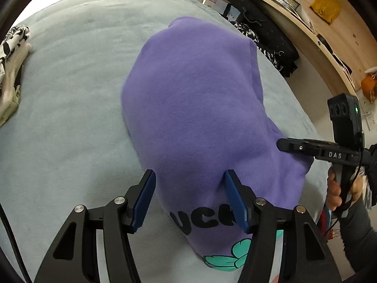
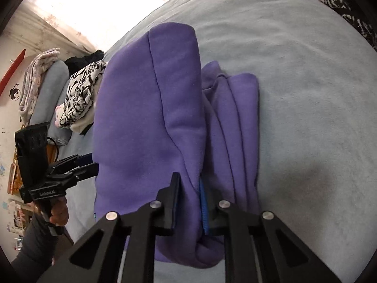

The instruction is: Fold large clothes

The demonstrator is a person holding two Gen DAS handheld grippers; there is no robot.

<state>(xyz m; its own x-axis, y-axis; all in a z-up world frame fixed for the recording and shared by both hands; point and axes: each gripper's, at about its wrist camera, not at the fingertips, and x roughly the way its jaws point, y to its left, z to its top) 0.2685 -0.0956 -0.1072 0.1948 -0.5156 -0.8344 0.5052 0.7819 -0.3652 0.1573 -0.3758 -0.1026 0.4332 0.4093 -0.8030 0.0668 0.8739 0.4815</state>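
A purple sweatshirt (image 1: 195, 108) lies folded on a pale blue-grey bed cover (image 1: 70, 99), near its middle. The left gripper (image 1: 189, 197) stands with its blue pads apart astride the sweatshirt's near edge, not pinching it. Only the left wrist view shows the black lettering (image 1: 202, 219) and a teal print (image 1: 226, 252) on that edge. The right gripper (image 2: 189, 206) has its jaws clamped on a fold of the sweatshirt; only its own view shows that grip and the stacked folds (image 2: 238, 118) beside it. A black-and-white patterned garment (image 2: 82, 94) lies at the cover's far edge.
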